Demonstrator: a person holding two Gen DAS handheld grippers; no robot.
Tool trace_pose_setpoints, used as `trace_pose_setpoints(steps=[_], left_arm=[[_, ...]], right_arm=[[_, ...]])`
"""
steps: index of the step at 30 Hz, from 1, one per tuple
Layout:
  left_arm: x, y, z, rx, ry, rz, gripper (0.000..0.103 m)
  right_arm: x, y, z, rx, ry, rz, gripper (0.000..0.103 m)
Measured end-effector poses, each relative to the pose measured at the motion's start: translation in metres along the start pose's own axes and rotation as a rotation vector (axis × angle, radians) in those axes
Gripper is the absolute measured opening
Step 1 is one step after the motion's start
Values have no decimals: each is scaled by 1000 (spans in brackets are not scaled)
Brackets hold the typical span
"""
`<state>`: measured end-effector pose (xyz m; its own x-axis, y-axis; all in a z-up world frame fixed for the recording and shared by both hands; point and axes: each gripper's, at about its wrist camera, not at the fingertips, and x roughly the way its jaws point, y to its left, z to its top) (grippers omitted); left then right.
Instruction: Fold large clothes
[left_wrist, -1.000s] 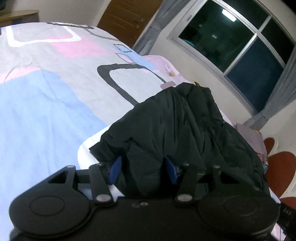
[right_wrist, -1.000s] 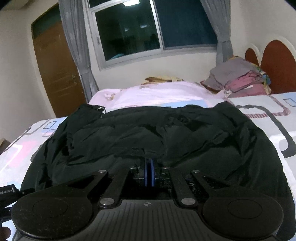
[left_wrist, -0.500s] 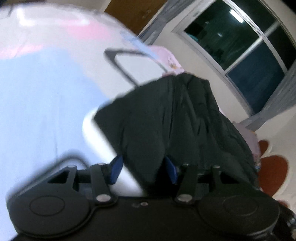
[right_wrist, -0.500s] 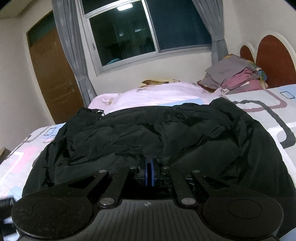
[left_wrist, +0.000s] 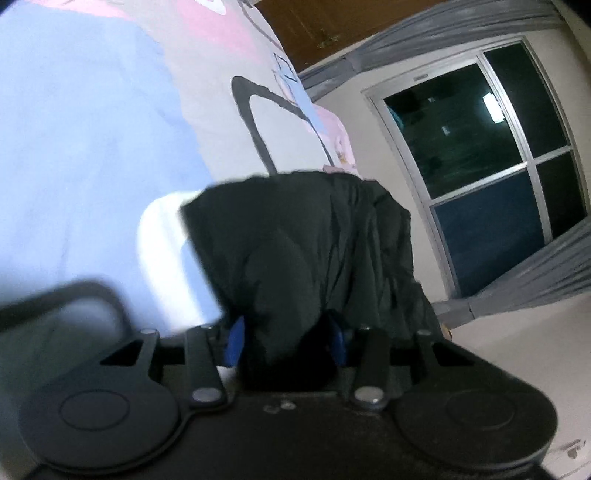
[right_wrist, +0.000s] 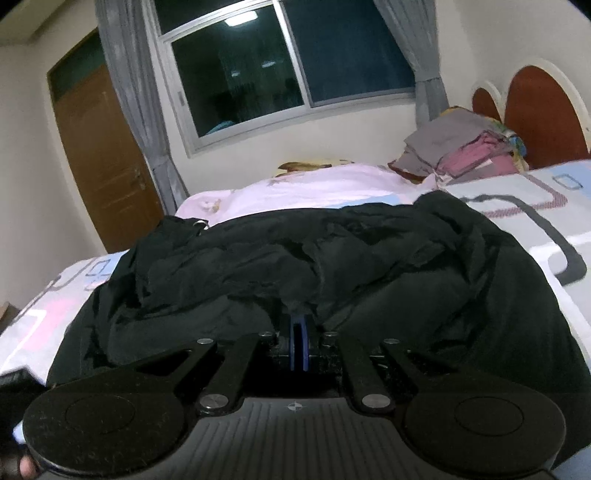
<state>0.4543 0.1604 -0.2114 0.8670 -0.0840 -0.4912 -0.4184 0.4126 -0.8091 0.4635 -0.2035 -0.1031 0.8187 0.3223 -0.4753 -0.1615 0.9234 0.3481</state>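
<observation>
A large black jacket (left_wrist: 314, 240) lies rumpled across the patterned bed cover (left_wrist: 92, 129). In the left wrist view my left gripper (left_wrist: 286, 339) has a thick bunch of the jacket's edge between its blue pads (left_wrist: 234, 341); the jaws are closing on it and the fabric rises from the bed there. In the right wrist view the black jacket (right_wrist: 332, 266) spreads wide ahead. My right gripper (right_wrist: 297, 343) is shut, its pads pressed together, with a fold of the jacket drawn into them.
A pink quilt (right_wrist: 314, 184) lies beyond the jacket and a stack of folded clothes (right_wrist: 461, 147) sits by the red headboard (right_wrist: 535, 107). A dark window (right_wrist: 277, 66) and a brown door (right_wrist: 103, 155) are behind. Bed cover (right_wrist: 546, 206) shows to the right.
The left gripper has rolled and sunk with the jacket's edge between its pads, so the bed now looks tilted. The right gripper has stayed shut and nearly still.
</observation>
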Motion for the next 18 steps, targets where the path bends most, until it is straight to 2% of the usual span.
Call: trace_pose_setpoints(steps=[1, 3, 5, 8, 10, 12, 18], left_arm=[[-6, 6, -7, -27, 14, 4, 55], [-20, 16, -23, -36, 24, -21, 57], [-23, 18, -23, -34, 34, -33, 60], [-13, 19, -6, -117, 23, -48, 75], [1, 10, 3, -114, 42, -35, 92], [10, 2, 7, -107, 41, -44, 103], [48, -5, 29, -134, 31, -108, 101]], right_arm=[[-1, 1, -1, -3, 0, -2, 5], [-3, 2, -4, -5, 0, -3, 5], [-5, 1, -5, 2, -1, -4, 5], [-6, -2, -5, 13, -6, -11, 5], [-7, -2, -5, 18, -7, -14, 5], [-8, -1, -6, 17, -10, -17, 5], [-6, 1, -4, 0, -9, -20, 5]])
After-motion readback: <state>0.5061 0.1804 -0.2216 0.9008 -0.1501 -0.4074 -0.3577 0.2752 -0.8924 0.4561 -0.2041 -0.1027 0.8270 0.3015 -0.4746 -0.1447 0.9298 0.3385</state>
